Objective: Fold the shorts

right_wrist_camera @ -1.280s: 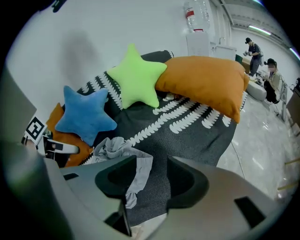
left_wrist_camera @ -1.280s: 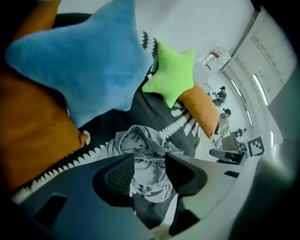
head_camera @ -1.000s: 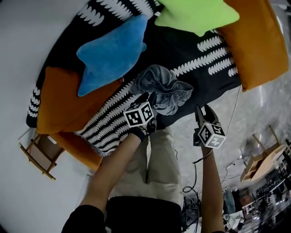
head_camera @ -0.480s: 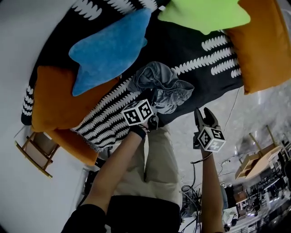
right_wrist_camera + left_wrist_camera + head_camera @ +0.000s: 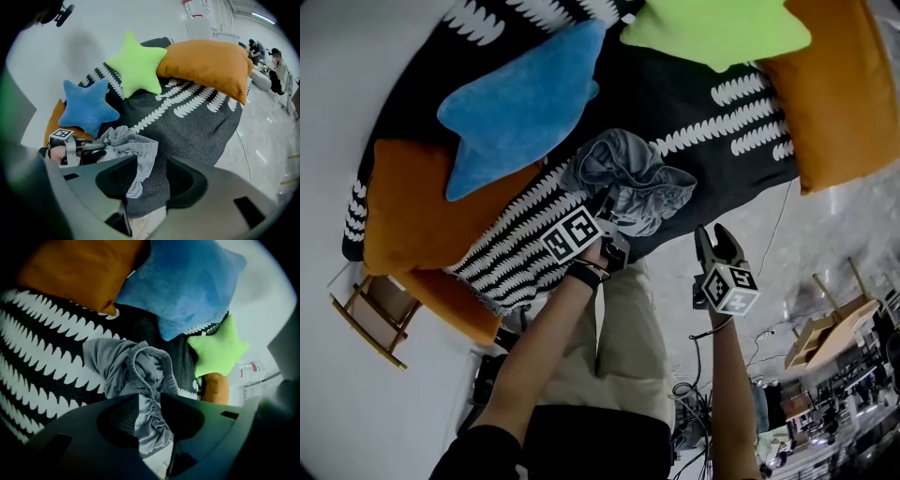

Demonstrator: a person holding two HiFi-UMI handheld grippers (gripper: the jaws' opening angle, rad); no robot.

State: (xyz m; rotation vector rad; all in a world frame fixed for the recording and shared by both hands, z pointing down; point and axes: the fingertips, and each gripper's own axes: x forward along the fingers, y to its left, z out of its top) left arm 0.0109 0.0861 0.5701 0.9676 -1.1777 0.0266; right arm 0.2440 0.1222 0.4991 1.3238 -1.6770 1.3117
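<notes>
Grey shorts (image 5: 628, 183) lie crumpled at the middle of the frame on a black-and-white blanket (image 5: 703, 98), just below a blue star pillow (image 5: 520, 103). The left gripper (image 5: 607, 204) meets their lower left edge. Its fingers have just been opening a little, and they hold the gathered waistband between them. The right gripper (image 5: 715, 236) hovers at lower right, off the blanket's edge, its fingers narrowly apart and empty.
</notes>
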